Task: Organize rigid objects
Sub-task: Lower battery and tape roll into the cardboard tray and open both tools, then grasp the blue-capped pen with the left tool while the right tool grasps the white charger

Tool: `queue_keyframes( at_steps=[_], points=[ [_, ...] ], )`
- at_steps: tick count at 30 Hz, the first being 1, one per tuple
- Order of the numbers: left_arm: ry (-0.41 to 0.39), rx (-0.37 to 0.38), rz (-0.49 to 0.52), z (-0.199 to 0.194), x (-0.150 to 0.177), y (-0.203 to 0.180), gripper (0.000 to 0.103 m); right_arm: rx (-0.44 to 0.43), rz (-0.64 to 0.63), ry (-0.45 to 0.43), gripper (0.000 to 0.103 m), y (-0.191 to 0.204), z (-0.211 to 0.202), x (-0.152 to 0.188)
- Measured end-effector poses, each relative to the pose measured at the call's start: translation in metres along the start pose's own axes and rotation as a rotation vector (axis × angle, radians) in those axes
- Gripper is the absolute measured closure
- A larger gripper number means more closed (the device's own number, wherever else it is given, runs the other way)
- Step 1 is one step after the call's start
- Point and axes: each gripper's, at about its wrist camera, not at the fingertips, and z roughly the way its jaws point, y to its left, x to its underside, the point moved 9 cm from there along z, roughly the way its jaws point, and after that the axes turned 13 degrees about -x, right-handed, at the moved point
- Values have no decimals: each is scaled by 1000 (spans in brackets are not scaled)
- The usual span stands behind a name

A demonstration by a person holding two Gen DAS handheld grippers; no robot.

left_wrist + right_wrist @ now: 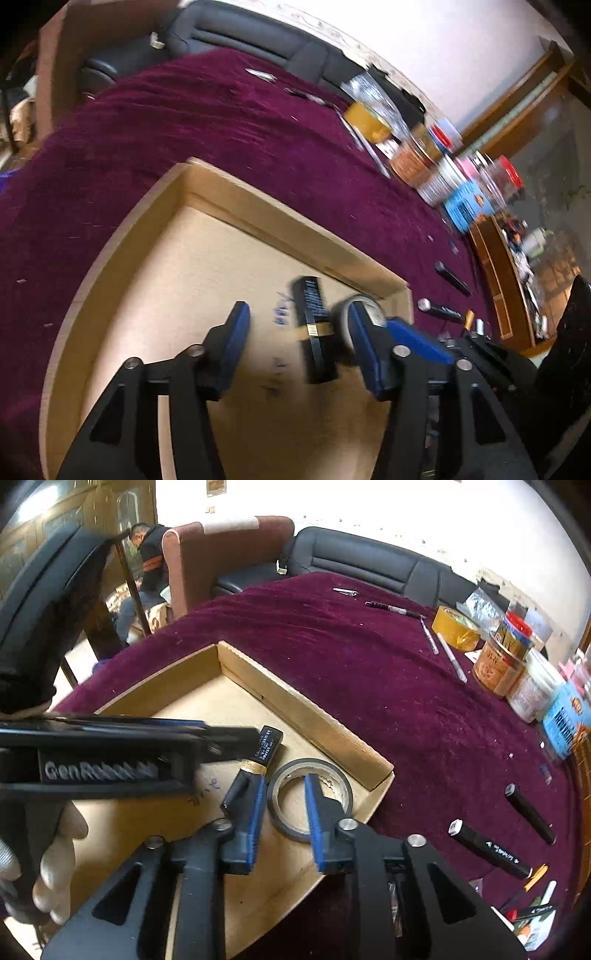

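Black gold-banded marker [263,751] beside grey tape roll [309,798] in cardboard tray [306,716]

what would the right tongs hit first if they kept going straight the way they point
Most likely the roll of tape lying in the cardboard tray: the right tongs stand open directly above its ring, one finger over the hole. How far above is unclear.

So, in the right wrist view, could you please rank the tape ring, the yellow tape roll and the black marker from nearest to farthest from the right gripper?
1. Tape ring, in the box, at the right gripper.
2. Black marker, on the cloth, right.
3. Yellow tape roll, far right, by the jars.
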Motion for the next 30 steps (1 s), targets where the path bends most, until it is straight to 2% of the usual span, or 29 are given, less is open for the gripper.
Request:
queue_keyframes(
  at_steps=[4,6,9,11,14,17,19,21,23,28,30],
  points=[
    [-5,-47,-98,-2,7,33,51,2,21,-62,76,-3,-27,-8],
    [-12,-17,-172,-9,11,45,51,-13,63,-106,75,-10,-47,-11],
    [-27,-47,-211,-17,22,52,51,-2,150,-164,60,-38,-87,-4],
    [-51,-92,-223,-24,30,58,51,29,223,-193,59,-68,-115,9],
    [-72,-111,-264,-31,36,67,50,123,296,-182,59,-112,-144,39],
    [-80,-65,-288,-37,33,66,50,165,385,-103,59,-148,-145,73],
    [-116,-47,-271,-53,33,55,50,170,413,-69,60,-158,-138,88],
    [-154,-21,-213,-75,37,35,39,167,411,-44,60,-160,-128,94],
    [-169,-15,-150,-88,42,13,37,137,415,-35,60,-162,-114,93],
    [-134,27,16,-101,64,-52,37,67,465,3,57,-164,-81,106],
    [-118,33,60,-99,73,-71,37,-7,485,22,57,-153,-80,115]
  ],
)
